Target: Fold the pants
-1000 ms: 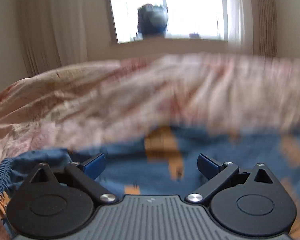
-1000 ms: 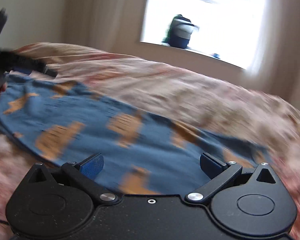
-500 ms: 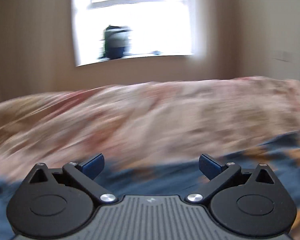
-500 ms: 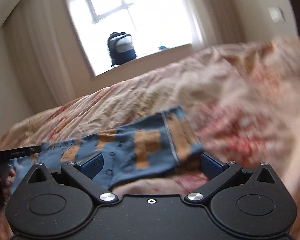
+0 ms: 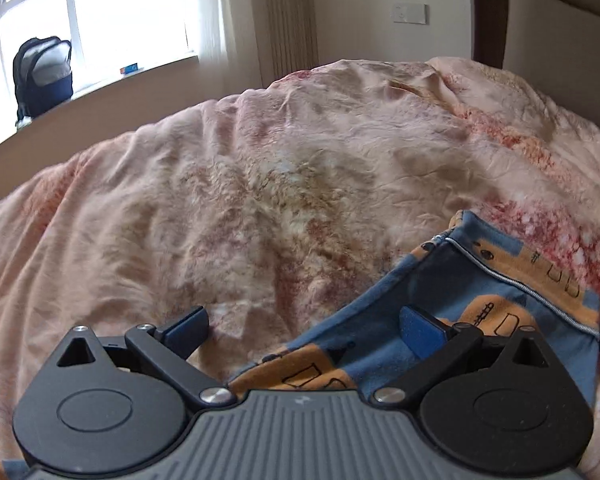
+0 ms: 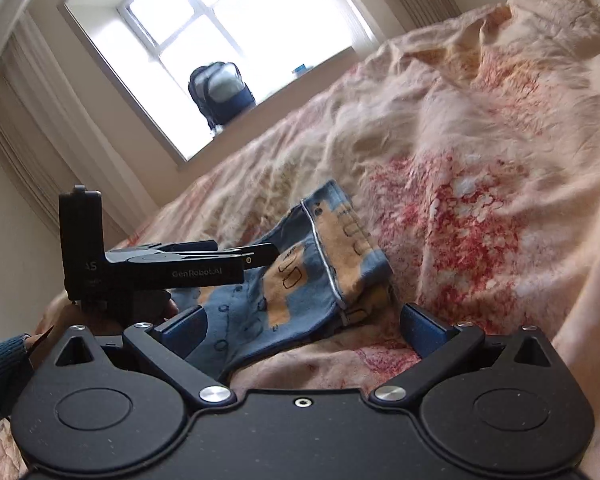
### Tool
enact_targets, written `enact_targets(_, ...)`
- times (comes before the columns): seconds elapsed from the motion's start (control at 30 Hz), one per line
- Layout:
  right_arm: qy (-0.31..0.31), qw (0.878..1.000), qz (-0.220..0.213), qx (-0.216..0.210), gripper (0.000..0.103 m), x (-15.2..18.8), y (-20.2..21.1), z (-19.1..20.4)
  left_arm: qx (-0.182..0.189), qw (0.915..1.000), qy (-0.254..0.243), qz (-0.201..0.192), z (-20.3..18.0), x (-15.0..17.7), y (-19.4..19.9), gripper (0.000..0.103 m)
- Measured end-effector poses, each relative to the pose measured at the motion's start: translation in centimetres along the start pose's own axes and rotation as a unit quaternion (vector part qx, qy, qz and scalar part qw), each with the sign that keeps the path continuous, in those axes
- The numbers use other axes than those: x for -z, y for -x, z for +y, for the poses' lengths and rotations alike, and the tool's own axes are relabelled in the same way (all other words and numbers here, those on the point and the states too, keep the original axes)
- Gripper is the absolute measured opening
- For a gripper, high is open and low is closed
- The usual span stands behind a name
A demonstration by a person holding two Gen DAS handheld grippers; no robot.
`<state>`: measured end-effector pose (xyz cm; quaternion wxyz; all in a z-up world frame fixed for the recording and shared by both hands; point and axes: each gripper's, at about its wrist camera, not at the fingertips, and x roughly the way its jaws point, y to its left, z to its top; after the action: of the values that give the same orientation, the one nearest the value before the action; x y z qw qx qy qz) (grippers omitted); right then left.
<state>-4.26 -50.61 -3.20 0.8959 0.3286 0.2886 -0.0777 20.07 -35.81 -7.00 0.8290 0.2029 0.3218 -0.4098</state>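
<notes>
Pants (image 6: 300, 276): blue with orange patches, lying crumpled on the bed, a hem end with pale stitching turned up toward the far side.
Bed cover (image 5: 260, 200): pink and cream, wrinkled, under the pants.
Left gripper (image 5: 303, 334): fingers spread wide, nothing between them; low over the pants' edge, the blue cloth under its right finger (image 5: 420, 330).
Right gripper (image 6: 303, 326): fingers spread wide, empty, just short of the pants.
Windowsill: a dark backpack (image 6: 220, 92) stands on it.
Person: a blue sleeve (image 6: 0, 376) at the left edge of the right wrist view.
</notes>
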Motion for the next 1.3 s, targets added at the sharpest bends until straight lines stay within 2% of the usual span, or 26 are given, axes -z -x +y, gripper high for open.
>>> enact_targets(0.1, -0.033, 0.999, 0.009, 0.022, 0.103, -0.8, -0.9, 0.0, 0.012, 0.9992, 0.035, 0.011, 1.2, -0.1, -0.2, 0.103)
enact_targets(0.23, -0.100, 0.994, -0.016, 0.032, 0.101, -1.1, -0.9, -0.4, 0.009, 0.9972, 0.069, 0.027, 2.0, -0.9, -0.2, 0.103)
enact_targets(0.27, -0.117, 0.992, -0.026, 0.031, 0.099, -1.1, -0.8, -0.6, 0.007, 0.9966, 0.076, 0.031, 2.1, -1.2, 0.0, 0.103)
enact_targets(0.33, -0.134, 0.989, -0.051, 0.033, 0.088, -1.0, -0.3, -0.9, 0.006, 0.9951, 0.092, 0.036, 2.3, -1.9, 0.4, 0.103)
enact_targets(0.47, -0.110, 0.991, -0.065, 0.042, 0.078, -0.3, 0.0, -0.3, 0.035, 0.9911, 0.122, 0.041, 2.0, -3.9, 1.3, 0.103)
enact_targets(0.53, -0.112, 0.990, -0.070, 0.047, 0.067, 0.1, 0.2, -0.2, 0.052, 0.9894, 0.128, 0.046, 1.4, -4.8, 1.8, 0.103)
enact_targets(0.63, -0.148, 0.985, -0.070, 0.049, 0.057, 0.4, 0.7, -1.0, 0.073, 0.9866, 0.132, 0.061, 0.0, -5.9, 2.0, 0.103)
enact_targets(0.77, -0.201, 0.977, -0.053, 0.052, 0.056, 0.5, 1.2, -1.6, 0.102, 0.9825, 0.133, 0.080, -2.1, -6.6, 1.7, 0.103)
enact_targets(0.87, -0.231, 0.971, -0.042, 0.043, 0.062, -0.3, 0.4, -2.0, 0.098, 0.9832, 0.123, 0.092, -3.4, -6.8, 1.1, 0.103)
enact_targets(0.9, -0.239, 0.969, -0.039, 0.043, 0.060, -0.5, 0.1, -2.1, 0.095, 0.9835, 0.120, 0.096, -3.6, -6.8, 0.8, 0.103)
enact_targets(0.93, -0.239, 0.969, -0.038, 0.043, 0.054, -0.7, -0.1, -2.0, 0.091, 0.9837, 0.118, 0.101, -3.8, -6.8, 0.6, 0.103)
enact_targets(0.97, -0.230, 0.971, -0.037, 0.046, 0.047, -0.8, -0.3, -1.8, 0.089, 0.9836, 0.117, 0.105, -3.8, -6.7, 0.4, 0.103)
enact_targets(1.0, -0.218, 0.974, -0.037, 0.054, 0.023, -0.8, -0.6, -1.5, 0.089, 0.9831, 0.118, 0.108, -3.7, -6.7, 0.3, 0.103)
enact_targets(1.03, -0.204, 0.976, -0.037, 0.061, 0.014, -0.7, -0.7, -1.1, 0.091, 0.9822, 0.122, 0.110, -3.5, -6.8, 0.3, 0.103)
enact_targets(1.1, -0.145, 0.985, -0.054, 0.079, 0.014, -0.3, -0.6, 0.3, 0.099, 0.9799, 0.135, 0.109, -2.8, -6.9, 0.8, 0.103)
enact_targets(1.17, -0.030, 0.991, -0.081, 0.104, 0.014, 0.1, -0.3, 2.9, 0.108, 0.9780, 0.143, 0.107, -2.1, -7.2, 1.5, 0.103)
enact_targets(1.23, 0.101, 0.981, -0.106, 0.127, 0.014, 0.8, -0.2, 5.9, 0.122, 0.9768, 0.141, 0.105, -1.6, -7.7, 2.2, 0.103)
enact_targets(1.3, 0.210, 0.961, -0.112, 0.141, 0.014, 1.8, -0.6, 8.4, 0.138, 0.9751, 0.143, 0.100, -1.1, -8.2, 3.1, 0.103)
